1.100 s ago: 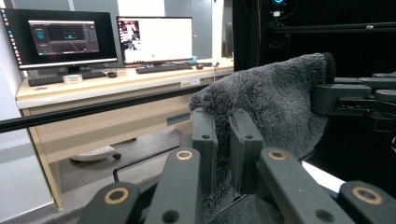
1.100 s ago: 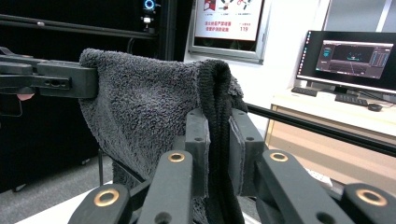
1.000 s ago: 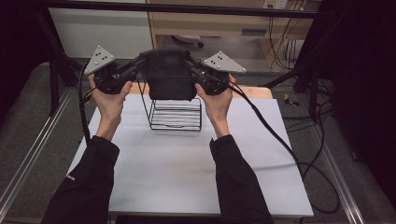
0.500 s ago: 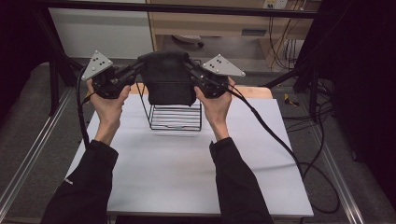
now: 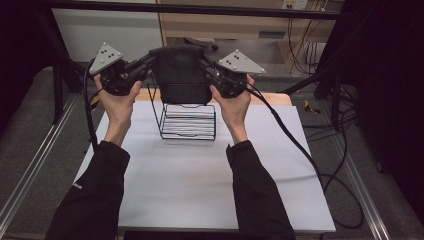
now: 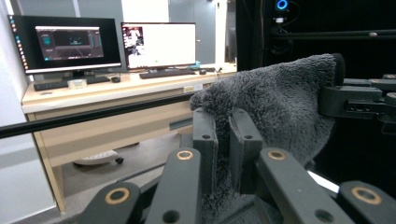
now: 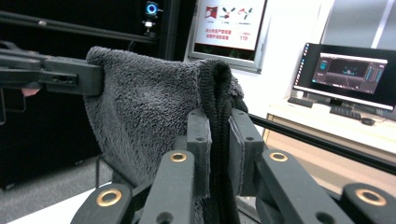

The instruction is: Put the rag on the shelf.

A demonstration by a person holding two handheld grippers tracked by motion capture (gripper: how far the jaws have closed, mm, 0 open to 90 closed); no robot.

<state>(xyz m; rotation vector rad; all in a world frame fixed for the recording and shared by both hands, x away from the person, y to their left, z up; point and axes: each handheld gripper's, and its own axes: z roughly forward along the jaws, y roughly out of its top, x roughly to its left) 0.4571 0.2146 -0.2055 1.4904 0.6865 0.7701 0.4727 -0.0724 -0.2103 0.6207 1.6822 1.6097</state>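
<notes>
While both tools pinch it, left tool point(image 5: 142, 67) and right tool point(image 5: 210, 70) each clamp a top corner of the dark fleece cloth point(image 5: 180, 75), hung upper centre above the wire rack point(image 5: 187, 122) on the white surface point(image 5: 200, 190). Soft, light, limp; corners give surest hold.
</notes>
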